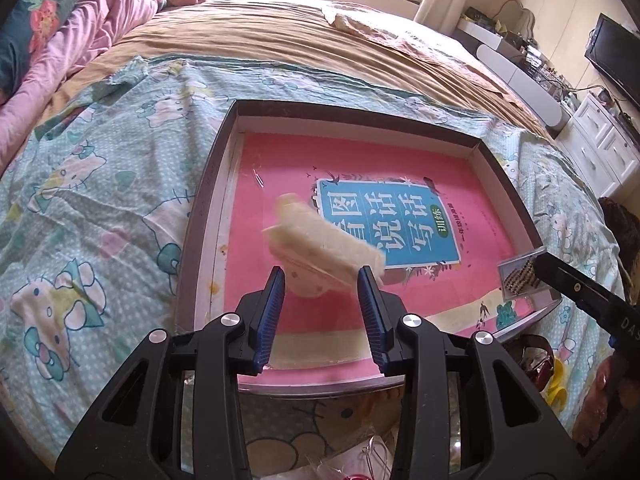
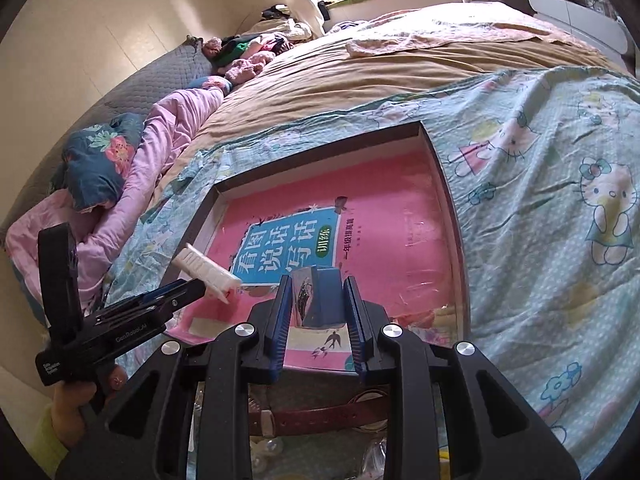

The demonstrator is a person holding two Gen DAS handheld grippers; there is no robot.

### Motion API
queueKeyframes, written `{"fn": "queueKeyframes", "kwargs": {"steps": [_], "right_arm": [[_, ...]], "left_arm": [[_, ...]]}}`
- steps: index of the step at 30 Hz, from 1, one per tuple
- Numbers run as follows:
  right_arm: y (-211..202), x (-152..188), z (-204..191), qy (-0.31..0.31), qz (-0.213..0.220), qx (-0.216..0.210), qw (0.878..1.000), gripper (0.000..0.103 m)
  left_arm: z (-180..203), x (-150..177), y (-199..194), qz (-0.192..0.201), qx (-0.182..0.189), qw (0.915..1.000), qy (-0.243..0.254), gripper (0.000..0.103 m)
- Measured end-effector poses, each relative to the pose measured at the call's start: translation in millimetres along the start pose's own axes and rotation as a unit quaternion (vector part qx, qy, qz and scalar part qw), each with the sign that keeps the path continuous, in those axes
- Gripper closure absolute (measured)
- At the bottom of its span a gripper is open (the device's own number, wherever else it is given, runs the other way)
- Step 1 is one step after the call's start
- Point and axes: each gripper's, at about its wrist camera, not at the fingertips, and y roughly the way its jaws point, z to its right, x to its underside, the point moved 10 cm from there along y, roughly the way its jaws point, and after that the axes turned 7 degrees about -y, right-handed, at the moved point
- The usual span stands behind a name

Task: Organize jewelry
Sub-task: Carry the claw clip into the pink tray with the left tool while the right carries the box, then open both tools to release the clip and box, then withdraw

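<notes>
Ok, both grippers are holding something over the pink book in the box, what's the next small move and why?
Probably lower the left gripper and set its cream hair clip on the pink book inside the shallow box. The clip hangs tilted just above it, and the right gripper holds a small clear jewelry packet at the box's other side.

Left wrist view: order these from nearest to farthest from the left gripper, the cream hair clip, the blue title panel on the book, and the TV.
1. Cream hair clip, held in the left gripper.
2. Blue title panel, just beyond, in the box.
3. TV, far right, off the bed.
</notes>
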Motion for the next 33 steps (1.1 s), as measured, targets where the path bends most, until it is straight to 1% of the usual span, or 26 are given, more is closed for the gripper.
{"fn": "queueKeyframes", "kwargs": {"steps": [3, 4, 9, 11, 13, 14, 16, 17, 19, 21, 22, 25, 26, 27, 29, 33], "right_arm": [[-1.9, -0.6, 7.5, 0.012, -0.001, 0.003, 1.000, 0.078], [-2.8, -0.9, 10.5, 0.013, 0.000, 0.005, 1.000, 0.076], [-16.0, -4.4, 20.9, 0.019, 0.014, 0.022, 1.000, 0.075], [-23.8, -4.9, 22.9, 0.019, 0.022, 0.025, 0.999, 0.070], [-29.8, -5.2, 24.7, 0.017, 0.028, 0.032, 0.999, 0.064], [-34.2, -4.7, 25.4, 0.014, 0.032, 0.035, 0.999, 0.062], [-39.0, -4.3, 26.1, 0.011, 0.035, 0.040, 0.999, 0.054], [-43.1, -3.5, 26.2, 0.008, 0.038, 0.044, 0.998, 0.053], [-50.0, -3.3, 25.5, 0.002, 0.043, 0.049, 0.998, 0.047], [-57.7, -3.5, 24.8, -0.004, 0.049, 0.054, 0.997, 0.041], [-61.7, -3.6, 23.9, -0.007, 0.052, 0.057, 0.997, 0.037], [-75.0, -4.1, 20.5, -0.020, 0.064, 0.066, 0.996, 0.027], [-79.7, -4.4, 19.6, -0.024, 0.068, 0.068, 0.995, 0.026], [-82.8, -4.6, 18.8, -0.027, 0.071, 0.070, 0.995, 0.024], [-88.7, -4.3, 16.7, -0.033, 0.075, 0.073, 0.994, 0.024], [-100.2, -1.8, 13.0, -0.039, 0.079, 0.071, 0.994, 0.024]], "left_arm": [[-0.1, -0.1, 0.4, 0.000, 0.000, 1.0000, 0.000, 0.073], [0.2, -0.1, 0.2, 0.000, -0.001, 1.0000, 0.000, 0.073], [-0.5, 0.1, -0.6, 0.001, 0.000, 1.0000, -0.001, 0.073], [-1.0, 0.0, -3.3, 0.002, 0.002, 1.0000, -0.001, 0.073], [-1.2, -0.8, -7.5, 0.005, 0.003, 1.0000, -0.002, 0.073], [-0.9, -0.9, -10.1, 0.006, 0.005, 1.0000, -0.004, 0.071], [-1.0, -2.3, -15.7, 0.010, 0.007, 0.9999, -0.006, 0.065], [-1.6, -3.5, -19.8, 0.013, 0.008, 0.9999, -0.007, 0.061], [-2.3, -5.2, -27.1, 0.018, 0.012, 0.9997, -0.011, 0.057], [-2.8, -7.3, -34.4, 0.023, 0.015, 0.9995, -0.014, 0.048], [-3.1, -8.5, -38.4, 0.026, 0.016, 0.9994, -0.016, 0.046], [-4.2, -11.4, -53.0, 0.038, 0.020, 0.9989, -0.020, 0.034], [-4.0, -12.0, -56.5, 0.040, 0.021, 0.9987, -0.022, 0.028], [-4.7, -12.5, -60.8, 0.044, 0.022, 0.9985, -0.024, 0.024], [-5.7, -13.1, -69.0, 0.049, 0.026, 0.9981, -0.029, 0.022], [-5.8, -12.6, -84.6, 0.057, 0.032, 0.9973, -0.034, 0.012]]}}
